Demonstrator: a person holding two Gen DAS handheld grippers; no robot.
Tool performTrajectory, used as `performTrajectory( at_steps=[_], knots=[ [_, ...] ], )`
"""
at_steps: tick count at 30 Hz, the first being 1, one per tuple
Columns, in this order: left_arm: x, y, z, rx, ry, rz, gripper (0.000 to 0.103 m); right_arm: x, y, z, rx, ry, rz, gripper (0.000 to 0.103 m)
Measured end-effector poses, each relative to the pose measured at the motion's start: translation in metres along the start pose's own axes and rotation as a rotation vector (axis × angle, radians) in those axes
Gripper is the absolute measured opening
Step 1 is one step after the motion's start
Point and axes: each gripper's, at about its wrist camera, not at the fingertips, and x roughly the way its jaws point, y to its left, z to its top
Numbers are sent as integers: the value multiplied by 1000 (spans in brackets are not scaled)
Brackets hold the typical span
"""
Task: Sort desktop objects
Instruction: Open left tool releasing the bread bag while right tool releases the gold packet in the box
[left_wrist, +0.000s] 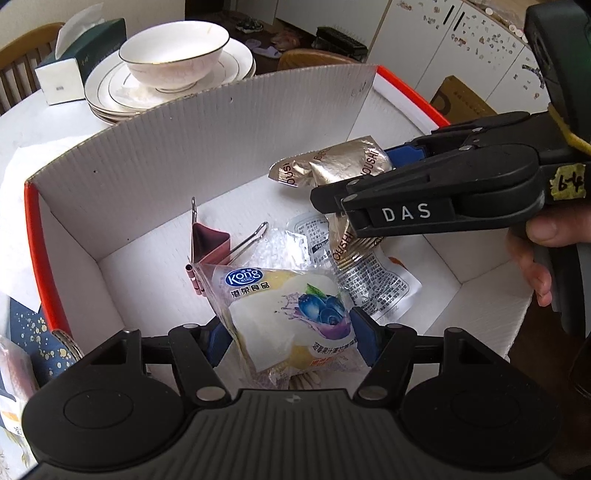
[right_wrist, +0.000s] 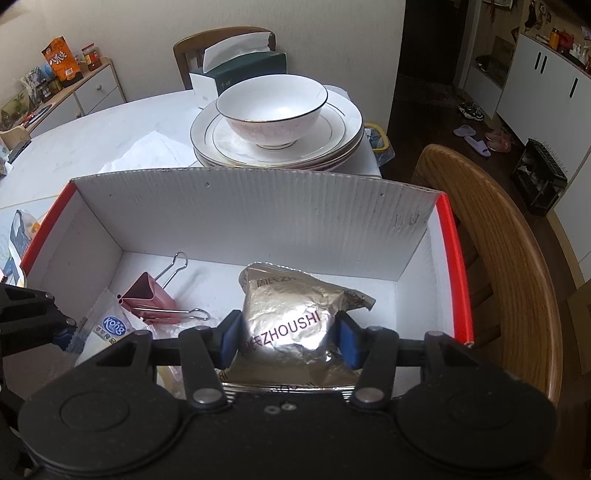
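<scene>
Both tongs hang inside the white cardboard box (left_wrist: 207, 122) with the red outer skin, each clenched on a snack so that it can be set among the things already sorted there. From the left wrist camera, the left gripper (left_wrist: 288, 341) pinches a clear blueberry cake packet (left_wrist: 291, 314) between its blue pads (left_wrist: 364, 341), the wrapper puckered at both sides, which reads as a firm grip and not a loose straddle. Just beyond its tips lie a pink binder clip (left_wrist: 208, 245) with wire handles and a clear printed sachet (left_wrist: 373, 284) on the box floor. Ahead and to its right, the right gripper (left_wrist: 351, 199) reaches in from the side with a gold foil pouch (left_wrist: 332, 166) in its jaws, the person's hand (left_wrist: 535, 254) on the trigger. From the right wrist camera, the right gripper (right_wrist: 288, 341) clasps that same foil pouch (right_wrist: 291, 314) across its middle, both blue pads pressed into the crinkled foil; the pouch sits low in the box, at or near the floor. To its left rest the binder clip (right_wrist: 149, 299) and the cake packet (right_wrist: 110, 332), with the left gripper's linkage at the frame edge. Beyond the box's far wall stand a bowl (right_wrist: 273, 107) on stacked plates (right_wrist: 343, 129) and a tissue box (right_wrist: 240, 74), well clear of either tong. Judging by this, both snacks are about to be let go.
</scene>
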Motion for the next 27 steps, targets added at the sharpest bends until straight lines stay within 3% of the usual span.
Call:
performTrajectory(
  at_steps=[7,11,21,27],
  knots=[
    [4,0,4,6,37,-16,72,-3,-1,-1,-12,6,7,57],
    [-2,0,2,6,15,-28,74,-9,1,-3,-21,-7,11,66],
    [-31,-7,-8,10,-75,-36,76,-31,-2,-6,-14,-47,12,73],
    [-63,-10,-20,0,-198,-29,78,-52,6,-9,-33,-85,36,74]
  ],
)
